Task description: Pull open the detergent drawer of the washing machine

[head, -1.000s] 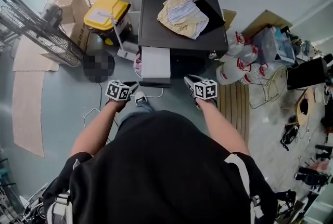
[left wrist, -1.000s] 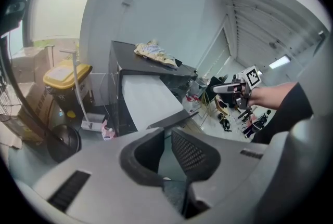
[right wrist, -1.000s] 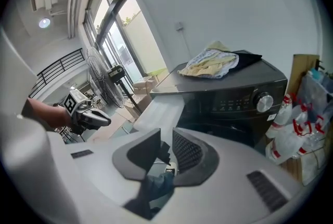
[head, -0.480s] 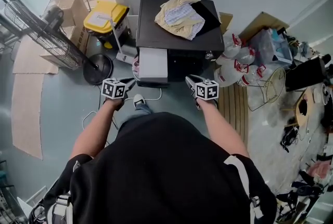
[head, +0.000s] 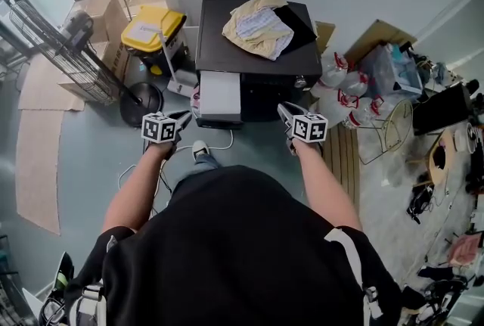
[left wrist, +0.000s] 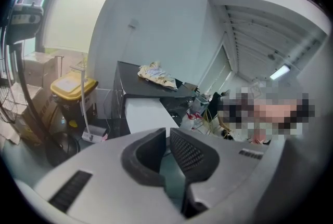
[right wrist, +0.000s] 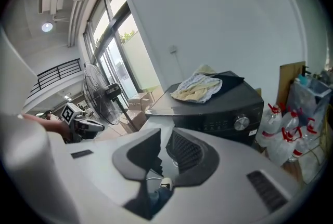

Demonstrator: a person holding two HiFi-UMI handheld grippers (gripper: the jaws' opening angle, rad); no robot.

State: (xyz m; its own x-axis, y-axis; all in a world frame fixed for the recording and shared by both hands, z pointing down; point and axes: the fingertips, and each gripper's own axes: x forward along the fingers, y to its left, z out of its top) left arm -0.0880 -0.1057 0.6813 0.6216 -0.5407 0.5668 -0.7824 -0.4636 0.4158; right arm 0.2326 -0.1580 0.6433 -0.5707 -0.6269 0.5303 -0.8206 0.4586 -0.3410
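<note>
1. The black washing machine (head: pixel 257 60) stands against the wall, with a heap of clothes (head: pixel 259 22) lying on its top.
2. The white detergent drawer (head: pixel 220 94) sticks out of the machine's front at its left end, pulled open.
3. The left gripper (head: pixel 184 120) hovers just off the machine's front left corner. It is near the drawer's outer end but apart from it. Its jaws have just been closing and are now pressed together, with nothing between them.
4. The right gripper (head: pixel 284 113) hangs before the right part of the machine's front, not touching it. Its jaws stand slightly apart and pinch nothing.
5. A yellow-lidded bin (head: pixel 153 26) sits just left of the machine, and a fan (head: pixel 72 52) stands further left.
6. Jugs (head: pixel 344 94) with red caps cluster on the floor to the machine's right.
</note>
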